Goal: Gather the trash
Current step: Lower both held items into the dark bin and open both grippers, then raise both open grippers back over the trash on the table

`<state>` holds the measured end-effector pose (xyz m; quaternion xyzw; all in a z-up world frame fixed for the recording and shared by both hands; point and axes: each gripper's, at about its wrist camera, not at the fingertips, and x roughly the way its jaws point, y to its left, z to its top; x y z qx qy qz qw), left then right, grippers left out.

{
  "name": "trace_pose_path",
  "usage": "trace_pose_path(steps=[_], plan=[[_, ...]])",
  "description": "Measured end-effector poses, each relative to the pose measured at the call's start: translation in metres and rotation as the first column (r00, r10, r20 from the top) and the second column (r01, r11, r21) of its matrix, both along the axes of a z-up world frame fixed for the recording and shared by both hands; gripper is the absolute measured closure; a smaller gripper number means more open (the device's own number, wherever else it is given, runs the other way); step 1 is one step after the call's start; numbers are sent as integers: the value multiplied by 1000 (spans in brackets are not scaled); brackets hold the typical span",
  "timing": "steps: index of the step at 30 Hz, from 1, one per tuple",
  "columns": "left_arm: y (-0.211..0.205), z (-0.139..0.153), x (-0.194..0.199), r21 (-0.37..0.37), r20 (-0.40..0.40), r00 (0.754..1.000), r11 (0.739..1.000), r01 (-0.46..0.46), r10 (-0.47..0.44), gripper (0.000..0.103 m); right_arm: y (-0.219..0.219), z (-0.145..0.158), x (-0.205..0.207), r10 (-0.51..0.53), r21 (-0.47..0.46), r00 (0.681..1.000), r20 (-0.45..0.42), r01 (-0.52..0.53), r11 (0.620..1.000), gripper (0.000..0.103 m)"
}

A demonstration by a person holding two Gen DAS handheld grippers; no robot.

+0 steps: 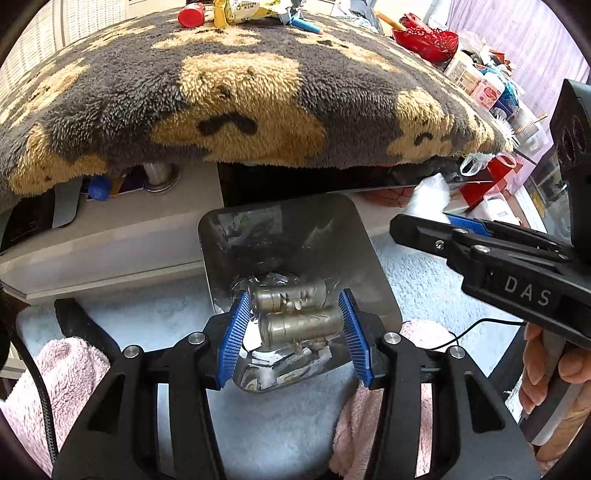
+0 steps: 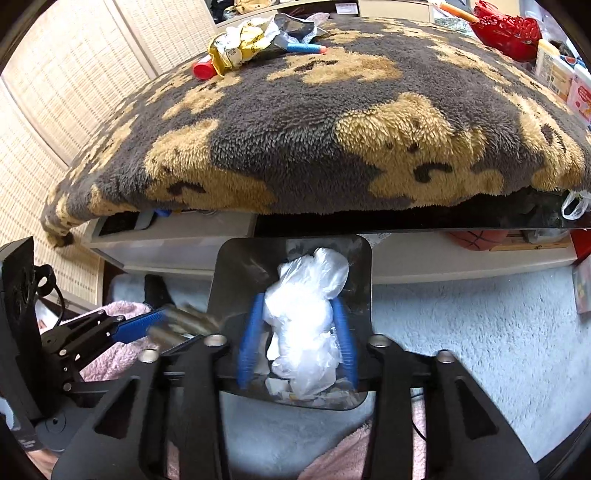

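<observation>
Both grippers sit over the bin (image 1: 236,236), a shiny metal container on the pale rug (image 2: 480,332) in front of the blanket-covered worktop (image 2: 295,129). Left gripper (image 1: 295,332): fingers part-spread and pinching a small plastic pack of two brownish bottles (image 1: 295,314), which hangs right above the bin mouth. The reflective wall makes it hard to judge how deep it hangs. Right gripper (image 2: 298,343): a crumpled white plastic bag (image 2: 306,321) sits between its blue fingers over the bin opening. Whether the pads actually press on it I cannot tell; the bag bulges past them and hides contact. Some paper scraps seem to lie in the bin bottom already, so I'd judge collection is partly done. These two items look like they're at the drop-off stage, with release still pending. Still left on the worktop's far side: a yellow snack wrapper (image 2: 240,44), a red cap or tube (image 2: 203,70) beside it, a blue dart-like stick (image 2: 306,48) and a crumpled grey foil wrapper (image 2: 295,26). The red basket (image 2: 506,29) and boxes at the far right may or may not be trash.
</observation>
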<state>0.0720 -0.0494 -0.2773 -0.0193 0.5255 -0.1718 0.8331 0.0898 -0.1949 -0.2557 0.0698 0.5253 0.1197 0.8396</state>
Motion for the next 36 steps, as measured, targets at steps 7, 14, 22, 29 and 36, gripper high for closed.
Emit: trace_pose_path(steps=[7, 14, 22, 29, 36], plan=[[4, 9, -1, 12, 21, 1000, 1000, -10, 10, 43, -3, 4, 1, -16, 4, 1000, 7, 16, 1000, 51], [10, 16, 0, 6, 34, 999, 1000, -20, 20, 41, -6, 7, 1, -35, 7, 999, 16, 35, 999, 45], [15, 27, 7, 6, 60, 998, 1000, -28, 28, 41, -14, 17, 8, -50, 20, 998, 39, 49, 999, 44], [27, 45, 33, 14, 104, 993, 998, -61, 59, 41, -25, 46, 35, -70, 13, 991, 113, 69, 998, 44], [35, 63, 80, 41, 158, 982, 993, -108, 101, 41, -28, 67, 89, -64, -5, 982, 180, 66, 998, 44]])
